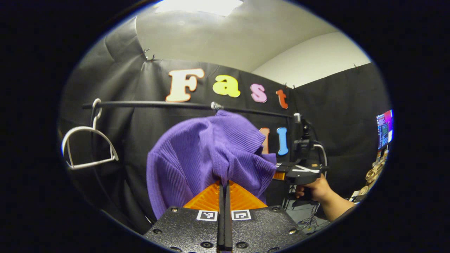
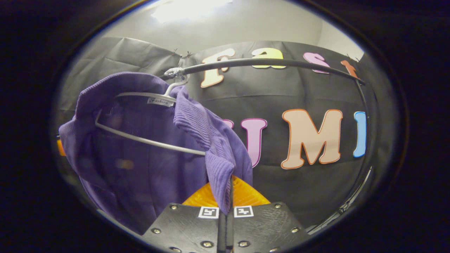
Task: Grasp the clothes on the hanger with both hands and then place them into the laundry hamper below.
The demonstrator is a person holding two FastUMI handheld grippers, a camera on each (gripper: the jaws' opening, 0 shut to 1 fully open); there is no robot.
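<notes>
A purple ribbed top [image 1: 207, 154] hangs bunched from the black rail [image 1: 147, 104]. My left gripper [image 1: 224, 182] is shut on a fold of its cloth. In the right gripper view the purple top [image 2: 140, 154] still drapes over a white hanger [image 2: 147, 140] hooked on the rail [image 2: 267, 62]. My right gripper [image 2: 228, 186] is shut on the top's shoulder edge, which hangs down between the fingers. That right gripper [image 1: 281, 174], held by a hand [image 1: 316, 189], shows at the top's right side in the left gripper view.
An empty white hanger [image 1: 88, 147] hangs at the rail's left end. The rail's upright post [image 1: 299, 133] stands at the right. A monitor [image 1: 385, 128] and desk clutter sit far right. Black cloth walls close in behind.
</notes>
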